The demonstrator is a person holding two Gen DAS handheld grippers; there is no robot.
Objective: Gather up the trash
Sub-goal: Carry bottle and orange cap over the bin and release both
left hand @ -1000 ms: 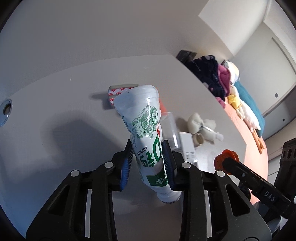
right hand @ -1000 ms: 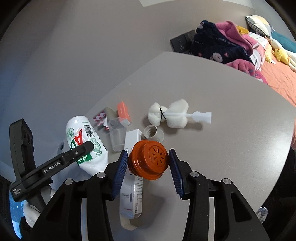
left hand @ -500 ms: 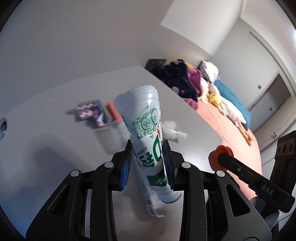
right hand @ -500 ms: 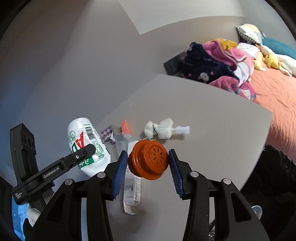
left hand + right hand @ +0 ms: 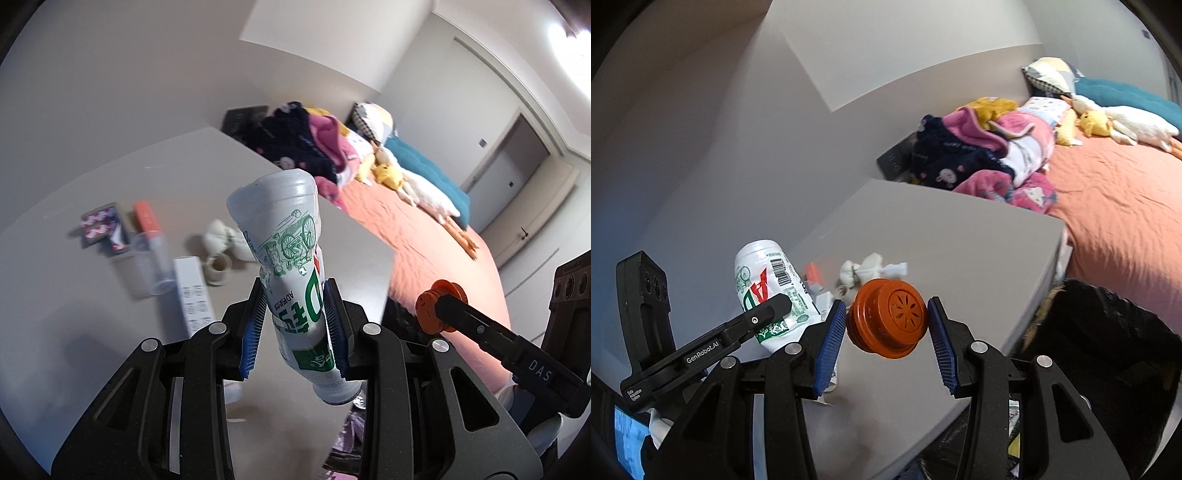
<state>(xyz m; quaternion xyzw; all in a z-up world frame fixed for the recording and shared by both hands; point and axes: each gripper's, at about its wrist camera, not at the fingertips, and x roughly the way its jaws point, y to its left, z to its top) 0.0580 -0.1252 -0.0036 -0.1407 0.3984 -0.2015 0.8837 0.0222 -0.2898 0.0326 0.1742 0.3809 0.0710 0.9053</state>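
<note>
My left gripper (image 5: 295, 314) is shut on a crushed white plastic bottle (image 5: 288, 254) with green print, held base-up above the grey table (image 5: 110, 332). The same bottle (image 5: 768, 288) shows at the left of the right wrist view. My right gripper (image 5: 886, 321) is shut on an orange round cap (image 5: 890, 321), lifted over the table's near edge; that cap (image 5: 437, 310) also appears at the right of the left wrist view. Still lying on the table are a clear cup (image 5: 151, 258), a white carton (image 5: 192, 295), a red-patterned wrapper (image 5: 99, 225) and a white tissue wad (image 5: 225, 236).
A black bag (image 5: 1100, 354) gapes beside the table's right edge. Beyond it lies a bed with an orange sheet (image 5: 1115, 206), a heap of clothes (image 5: 982, 155) and plush toys (image 5: 1123, 122). A grey wall (image 5: 701, 147) runs behind the table.
Both grippers have risen and pulled back from the table, each keeping its item. The litter on the table looks smaller and farther, and the bed and black bag have come into view.
</note>
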